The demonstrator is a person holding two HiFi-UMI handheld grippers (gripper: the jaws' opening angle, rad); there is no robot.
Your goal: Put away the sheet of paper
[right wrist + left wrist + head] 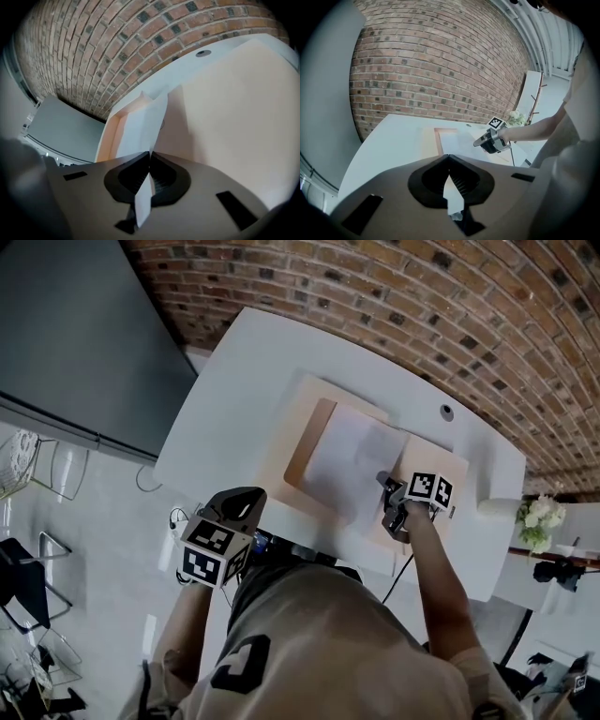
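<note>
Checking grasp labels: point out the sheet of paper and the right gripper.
sheet of paper (351, 463): head view, middle of the sheet.
right gripper (150, 154): right gripper view, midway between its fingertips.

I found one white table (234, 381) with rounded corners, its far edge set close along a brick wall (394, 296). The top was flat and plain. A small round cable hole (447, 412) sat in the top near the far edge, towards my right. One item lay directly on the top: a tan folder (302, 448), opened flat near the middle. Its left half showed a darker brown inner panel, and its right half reached towards the near edge. The folder lay well apart from the cable hole and touched no table edge.
</note>
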